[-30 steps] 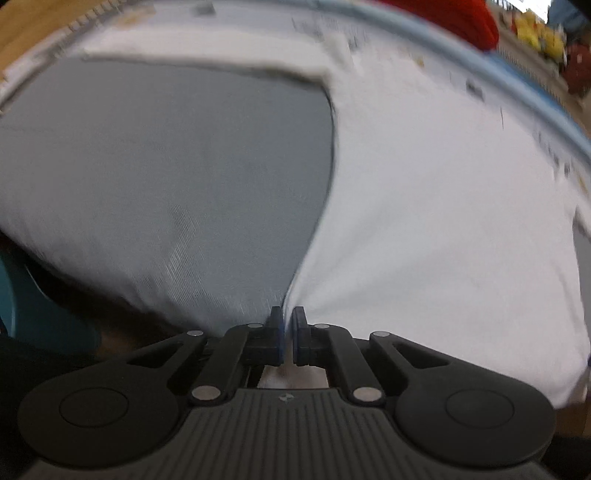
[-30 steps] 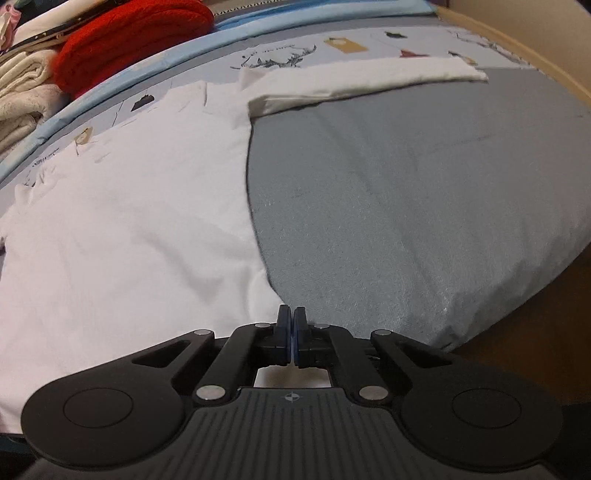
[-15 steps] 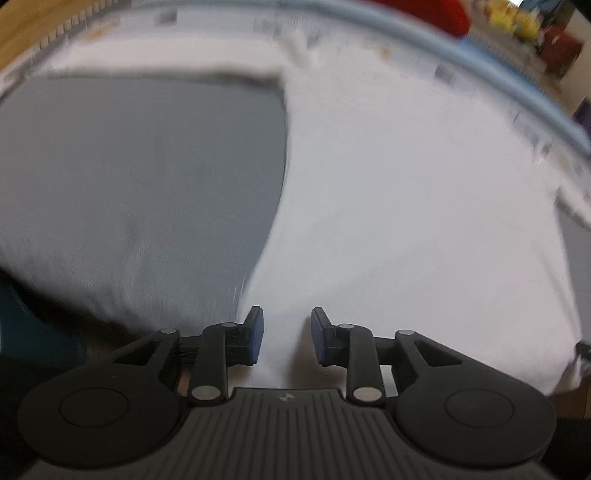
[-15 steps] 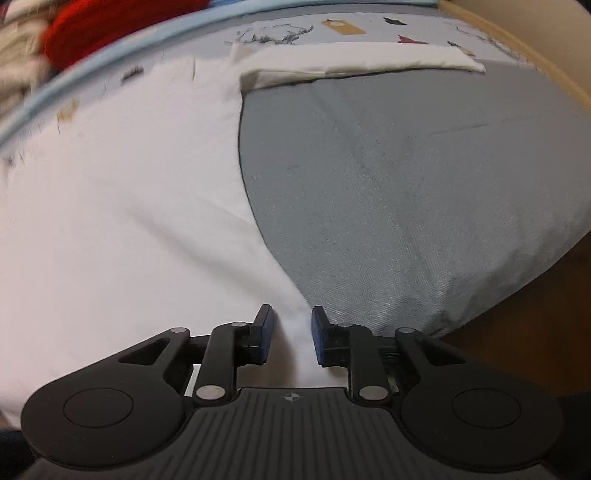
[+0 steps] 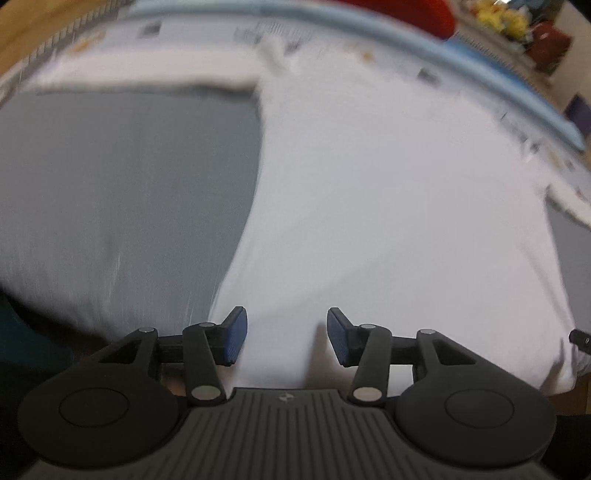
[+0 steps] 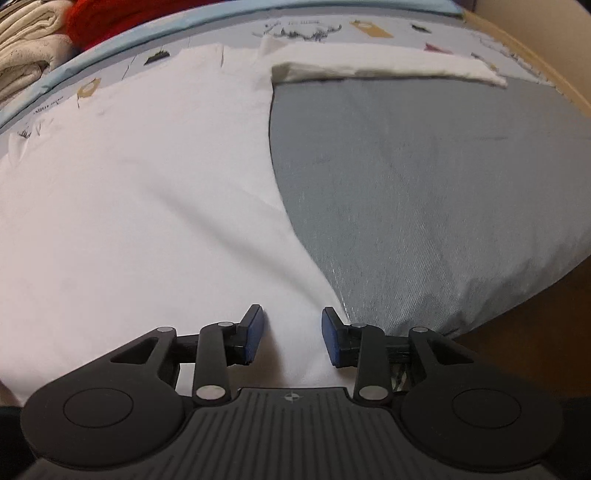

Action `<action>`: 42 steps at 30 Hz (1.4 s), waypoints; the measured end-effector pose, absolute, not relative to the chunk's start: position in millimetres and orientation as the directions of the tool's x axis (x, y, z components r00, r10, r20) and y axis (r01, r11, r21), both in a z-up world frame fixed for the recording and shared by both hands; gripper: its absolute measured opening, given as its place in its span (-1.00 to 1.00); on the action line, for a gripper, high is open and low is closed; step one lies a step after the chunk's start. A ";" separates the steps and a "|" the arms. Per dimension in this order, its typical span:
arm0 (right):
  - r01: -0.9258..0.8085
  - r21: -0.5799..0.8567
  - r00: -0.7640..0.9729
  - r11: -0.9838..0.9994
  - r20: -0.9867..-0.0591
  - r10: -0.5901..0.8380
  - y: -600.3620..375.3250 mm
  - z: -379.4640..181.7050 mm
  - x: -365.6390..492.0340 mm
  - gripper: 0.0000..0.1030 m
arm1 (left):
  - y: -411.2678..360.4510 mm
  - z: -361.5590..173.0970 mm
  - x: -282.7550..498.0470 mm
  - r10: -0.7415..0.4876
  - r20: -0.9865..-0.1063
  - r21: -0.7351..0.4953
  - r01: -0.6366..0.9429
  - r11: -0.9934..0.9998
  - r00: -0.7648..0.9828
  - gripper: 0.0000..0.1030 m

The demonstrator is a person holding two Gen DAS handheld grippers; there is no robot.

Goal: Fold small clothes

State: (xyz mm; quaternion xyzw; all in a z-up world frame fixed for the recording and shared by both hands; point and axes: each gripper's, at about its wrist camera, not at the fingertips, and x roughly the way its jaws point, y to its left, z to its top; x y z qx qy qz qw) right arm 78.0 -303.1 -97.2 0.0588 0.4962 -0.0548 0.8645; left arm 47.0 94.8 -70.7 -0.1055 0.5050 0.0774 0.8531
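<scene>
A white T-shirt (image 5: 388, 206) lies spread flat on a grey cloth (image 5: 122, 192), its sleeves stretched out at the far end. It also shows in the right wrist view (image 6: 140, 192) on the same grey cloth (image 6: 424, 177). My left gripper (image 5: 283, 334) is open and empty over the shirt's near left hem corner. My right gripper (image 6: 291, 334) is open and empty over the near right hem corner. The left view is blurred.
A patterned light-blue sheet (image 6: 317, 31) runs along the far edge. A red knit garment (image 6: 122, 14) and folded cream clothes (image 6: 26, 62) lie beyond it. The grey cloth's near edge drops to brown floor (image 6: 535, 332) at right.
Both grippers were shut on the shirt's near hem corners one second ago. Both have opened and let the shirt go; it now lies flat.
</scene>
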 end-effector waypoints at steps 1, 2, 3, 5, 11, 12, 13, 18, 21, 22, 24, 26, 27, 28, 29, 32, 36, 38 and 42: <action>0.153 0.057 0.533 0.986 -0.845 -0.034 -302.8 -91.6 77.9 -0.29 | 91.9 -63.4 46.9 0.026 -0.859 -0.105 -0.226 0.969 0.512 0.03; 0.153 0.060 0.568 0.986 -0.822 -0.038 -301.9 -83.5 76.7 -0.29 | 88.8 -55.1 44.6 0.024 -0.837 -0.109 -0.210 0.972 0.547 0.03; 0.149 0.067 0.611 0.987 -0.791 -0.039 -300.0 -73.1 74.9 -0.29 | 85.8 -46.6 42.3 0.024 -0.813 -0.112 -0.196 0.974 0.582 0.03; 0.138 0.088 0.675 0.987 -0.737 -0.028 -297.1 -53.8 74.1 -0.28 | 77.4 -28.2 37.8 0.025 -0.758 -0.113 -0.169 0.979 0.652 0.04; 0.067 0.182 0.865 0.981 -0.501 0.034 -289.0 26.8 75.8 -0.11 | 69.1 43.7 49.5 0.024 -0.597 -0.095 -0.100 0.990 0.802 0.43; 0.040 0.185 0.891 0.982 -0.451 0.049 -289.6 42.6 78.0 -0.03 | 70.5 56.0 56.9 0.025 -0.564 -0.085 -0.088 0.992 0.825 0.49; 0.013 0.173 0.912 0.985 -0.406 0.059 -290.3 57.4 81.5 0.00 | 72.4 67.5 64.8 0.023 -0.535 -0.079 -0.077 0.994 0.845 0.59; -0.059 0.086 0.956 0.995 -0.283 0.081 -302.5 96.5 105.8 0.14 | 87.9 101.0 122.9 0.061 -0.447 0.004 -0.067 0.998 0.893 0.61; -0.050 0.023 0.950 0.998 -0.306 0.055 -311.5 86.0 127.6 0.14 | 112.1 94.9 163.0 0.074 -0.476 -0.005 -0.087 0.996 0.876 0.61; -0.042 0.016 0.945 0.999 -0.325 0.045 -315.2 77.2 135.2 0.14 | 122.0 90.7 174.3 0.085 -0.497 -0.012 -0.105 0.994 0.863 0.60; -0.001 0.003 0.928 1.000 -0.373 0.002 -319.0 55.8 144.5 0.14 | 142.2 78.0 194.6 0.119 -0.539 -0.007 -0.146 0.989 0.834 0.58; 0.030 0.018 0.891 0.999 -0.454 -0.018 -318.2 39.9 151.7 0.12 | 157.8 64.2 211.6 0.139 -0.569 -0.010 -0.176 0.984 0.810 0.58; 0.030 0.031 0.892 0.999 -0.452 -0.013 -315.7 37.9 151.1 0.11 | 167.0 58.9 216.2 0.145 -0.578 -0.018 -0.190 0.982 0.803 0.58; 0.030 0.026 0.899 0.999 -0.438 -0.015 -314.7 37.4 151.1 0.12 | 173.7 53.7 221.1 0.151 -0.587 -0.026 -0.206 0.978 0.795 0.58; 0.030 0.010 0.897 1.000 -0.441 -0.022 -312.3 36.5 152.4 0.12 | 180.7 48.5 225.6 0.156 -0.595 -0.037 -0.220 0.975 0.789 0.58; 0.033 0.002 0.886 0.999 -0.462 -0.029 -309.1 33.1 159.7 0.12 | 197.6 29.8 230.2 0.153 -0.622 -0.067 -0.247 0.967 0.768 0.58; 0.054 0.002 0.878 0.999 -0.476 -0.046 -302.9 29.1 169.6 0.12 | 204.3 13.8 238.2 0.160 -0.633 -0.047 -0.244 0.969 0.758 0.56; 0.063 0.003 0.868 0.998 -0.493 -0.053 -301.3 25.6 180.9 0.11 | 206.5 7.6 240.8 0.157 -0.641 -0.052 -0.247 0.968 0.751 0.54; 0.065 0.005 0.854 0.998 -0.517 -0.053 -294.8 20.0 192.2 0.03 | 210.0 -1.7 247.3 0.159 -0.650 -0.043 -0.245 0.969 0.743 0.46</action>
